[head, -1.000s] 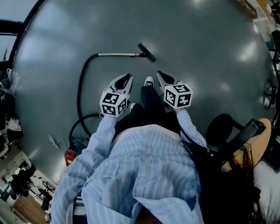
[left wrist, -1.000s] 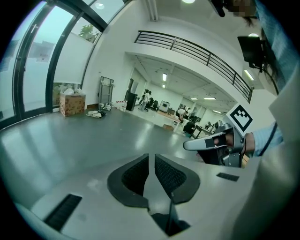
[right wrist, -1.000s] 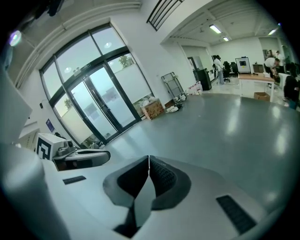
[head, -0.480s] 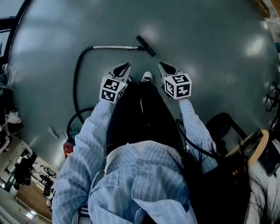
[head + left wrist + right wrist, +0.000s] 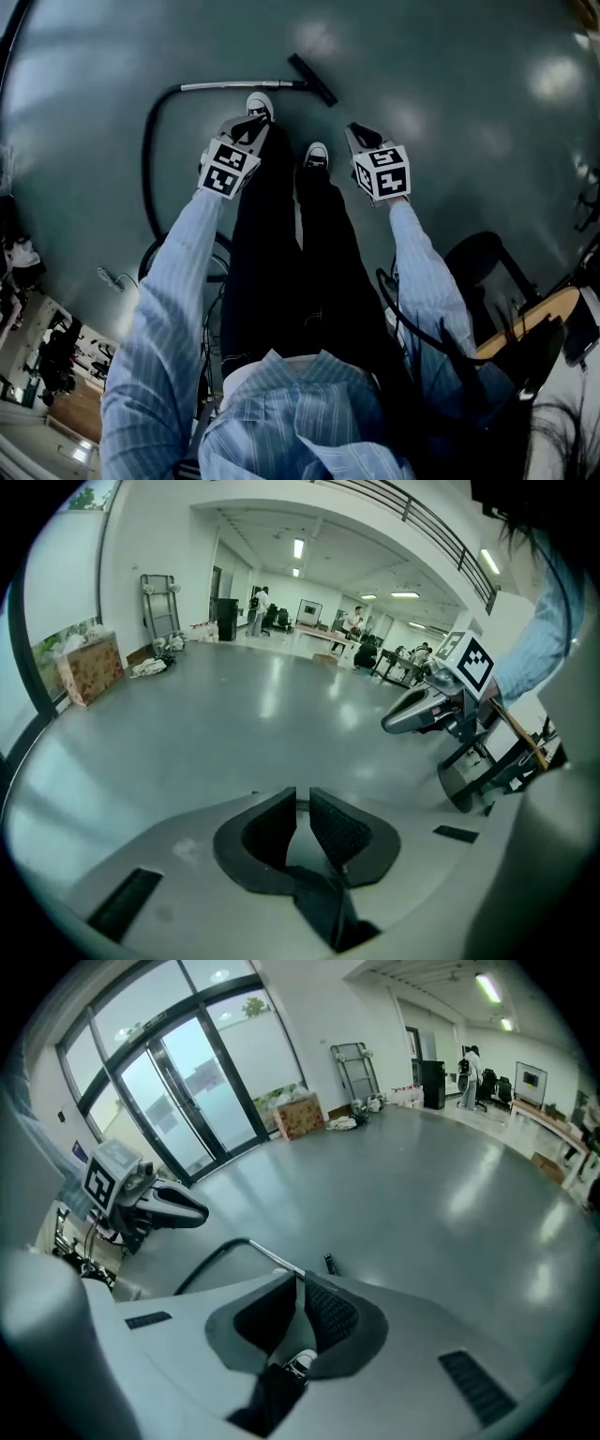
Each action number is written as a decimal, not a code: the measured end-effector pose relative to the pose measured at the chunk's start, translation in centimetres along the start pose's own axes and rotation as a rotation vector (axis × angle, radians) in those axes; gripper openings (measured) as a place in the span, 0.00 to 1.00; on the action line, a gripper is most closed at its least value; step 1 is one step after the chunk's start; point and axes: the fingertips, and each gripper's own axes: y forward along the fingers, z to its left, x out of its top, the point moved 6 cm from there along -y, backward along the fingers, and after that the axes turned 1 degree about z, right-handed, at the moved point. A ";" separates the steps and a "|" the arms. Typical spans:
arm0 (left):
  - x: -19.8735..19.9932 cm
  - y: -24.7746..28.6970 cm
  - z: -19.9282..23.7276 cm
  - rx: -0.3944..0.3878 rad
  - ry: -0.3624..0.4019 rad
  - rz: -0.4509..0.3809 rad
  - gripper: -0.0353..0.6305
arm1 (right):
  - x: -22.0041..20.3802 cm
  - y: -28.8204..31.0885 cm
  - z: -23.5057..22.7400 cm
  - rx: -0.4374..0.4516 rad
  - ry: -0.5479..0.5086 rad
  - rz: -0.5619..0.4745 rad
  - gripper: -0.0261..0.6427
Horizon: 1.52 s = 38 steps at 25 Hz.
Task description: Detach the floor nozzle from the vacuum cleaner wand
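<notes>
The vacuum's silver wand (image 5: 234, 85) lies on the grey floor, with the black floor nozzle (image 5: 312, 80) joined at its right end and a black hose (image 5: 148, 164) curving off its left end. My left gripper (image 5: 248, 125) hovers just short of the wand, shut and empty. My right gripper (image 5: 357, 132) hangs below and right of the nozzle, also shut with nothing in it. In the right gripper view the wand (image 5: 269, 1254) and nozzle (image 5: 330, 1264) show just beyond the closed jaws, and the left gripper (image 5: 164, 1206) is at the left.
The person's two shoes (image 5: 260, 105) (image 5: 318, 155) stand between the grippers, one close to the wand. A black chair (image 5: 478, 262) and a wooden table edge (image 5: 539, 314) are at the right. A cardboard box (image 5: 89, 667) sits by the far wall.
Both grippers have dropped toward the floor and moved forward, closer to the wand and nozzle. One shoe has stepped up next to the wand. The jaws stay shut.
</notes>
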 end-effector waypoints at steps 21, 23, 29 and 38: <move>-13.4 26.5 15.0 -0.066 0.223 0.279 0.27 | -10.0 29.8 -9.4 -0.072 -0.189 0.239 0.39; -14.4 28.1 15.8 -0.074 0.249 0.305 0.29 | -10.6 32.2 -10.2 -0.078 -0.232 0.270 0.42; -17.4 32.8 17.2 -0.141 0.407 0.398 0.35 | -11.8 38.3 -11.3 -0.061 -0.308 0.325 0.43; -19.9 38.8 18.8 -0.218 0.529 0.493 0.36 | -13.3 43.7 -13.3 -0.028 -0.290 0.351 0.43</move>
